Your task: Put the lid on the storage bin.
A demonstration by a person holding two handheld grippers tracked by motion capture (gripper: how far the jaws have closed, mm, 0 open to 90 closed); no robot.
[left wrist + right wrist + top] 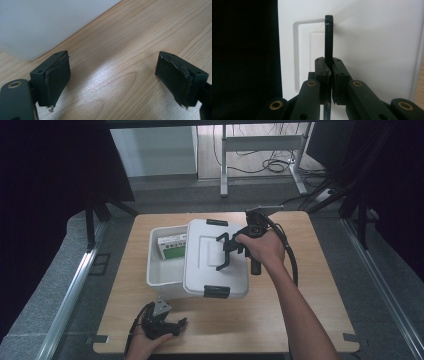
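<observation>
On the wooden worktop (280,320), a white plastic storage box (162,275) is seen with its white lid (210,257) laid askew over its right part, so that the left part of the box is left uncovered. Inside that uncovered part a green-and-white carton (172,246) is visible against the far wall. Black latches are seen at the lid's far edge (216,222) and near edge (216,291). The lid's black handle (328,37) is raised upright from its recess and is clamped between the jaws of the right gripper (331,75), which are pressed tight against it from both sides; in the high view this gripper (226,251) is held over the middle of the lid. The left gripper (112,80) is rested low on the worktop near the front edge, just beside the box's near wall, with its jaws spread wide and nothing between them.
</observation>
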